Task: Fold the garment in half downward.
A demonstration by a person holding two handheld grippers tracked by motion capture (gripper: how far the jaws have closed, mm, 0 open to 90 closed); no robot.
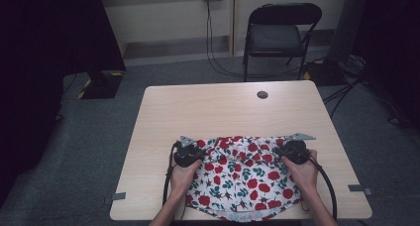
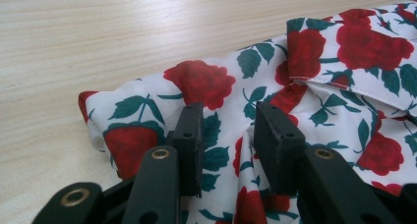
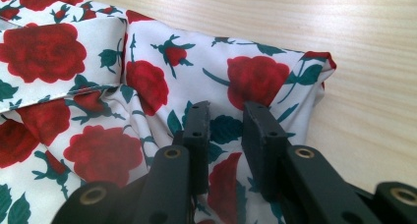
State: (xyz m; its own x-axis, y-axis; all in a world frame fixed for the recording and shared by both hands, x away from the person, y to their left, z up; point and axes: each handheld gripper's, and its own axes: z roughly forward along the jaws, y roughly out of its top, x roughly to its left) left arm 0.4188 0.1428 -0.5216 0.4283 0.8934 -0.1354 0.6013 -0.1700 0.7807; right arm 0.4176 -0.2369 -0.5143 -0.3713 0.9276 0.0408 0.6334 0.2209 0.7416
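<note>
On the pale wooden table (image 1: 218, 107), the left gripper (image 2: 227, 135) and right gripper (image 3: 226, 130) each pinch a far corner of the white, red-rose-printed cloth (image 1: 237, 176), bunched and judged only partly folded.

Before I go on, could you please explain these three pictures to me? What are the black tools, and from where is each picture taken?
A person sits at a wooden table and holds a hand tool with two black jaws in each hand: the left gripper and the right gripper. One picture looks down from above. The other two come from small cameras on the tools, looking along their jaws. A white cloth with red roses lies on the table. Each gripper pinches a fold of the cloth near one upper corner.
</note>
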